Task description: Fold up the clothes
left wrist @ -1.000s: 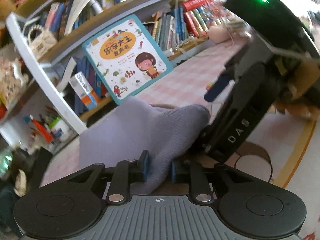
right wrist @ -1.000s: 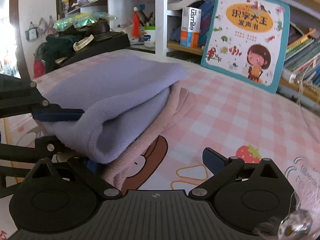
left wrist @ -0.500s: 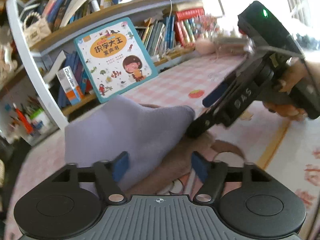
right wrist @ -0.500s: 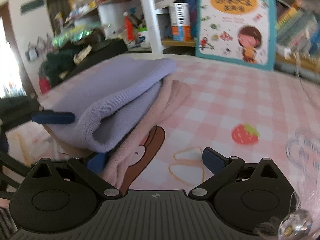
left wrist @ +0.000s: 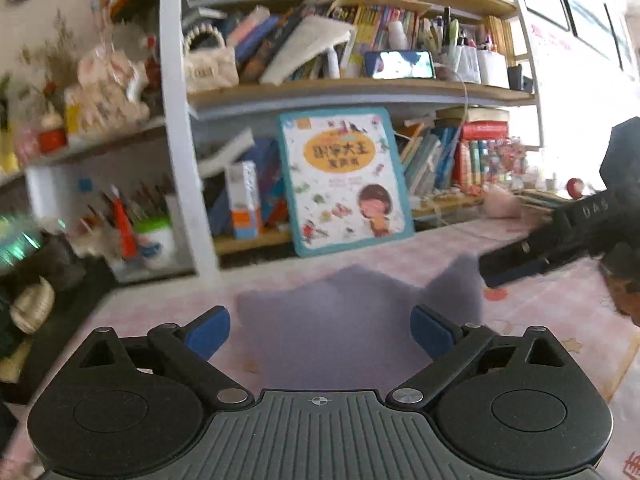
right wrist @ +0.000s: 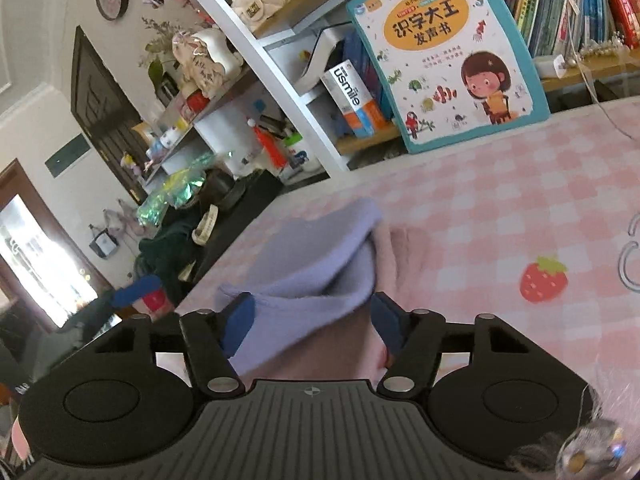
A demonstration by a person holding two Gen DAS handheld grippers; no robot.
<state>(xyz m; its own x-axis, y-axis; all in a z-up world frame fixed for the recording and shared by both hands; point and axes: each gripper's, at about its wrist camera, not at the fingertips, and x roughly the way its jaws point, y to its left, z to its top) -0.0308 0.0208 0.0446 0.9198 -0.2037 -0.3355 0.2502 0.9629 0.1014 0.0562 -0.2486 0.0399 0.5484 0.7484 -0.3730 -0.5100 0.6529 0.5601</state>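
Observation:
A folded lavender garment lies on the pink checked cloth, over a pink garment. My left gripper hangs just short of it. Its jaws are opening wide and hold nothing. My right gripper is closing, and the thick lavender fold fills the gap from pad to pad. In the left wrist view the right gripper sits at the garment's raised right corner. One blue pad of the left gripper shows at the left of the right wrist view.
A white shelf unit full of books stands behind the table. A teal picture book leans against it. A dark heap of things lies past the table's left edge. Part of a person's hand shows at the right.
My left gripper let go of the lavender garment, opened wide and drew back. My right gripper rolled, rose and narrowed around the fold at the garment's near end.

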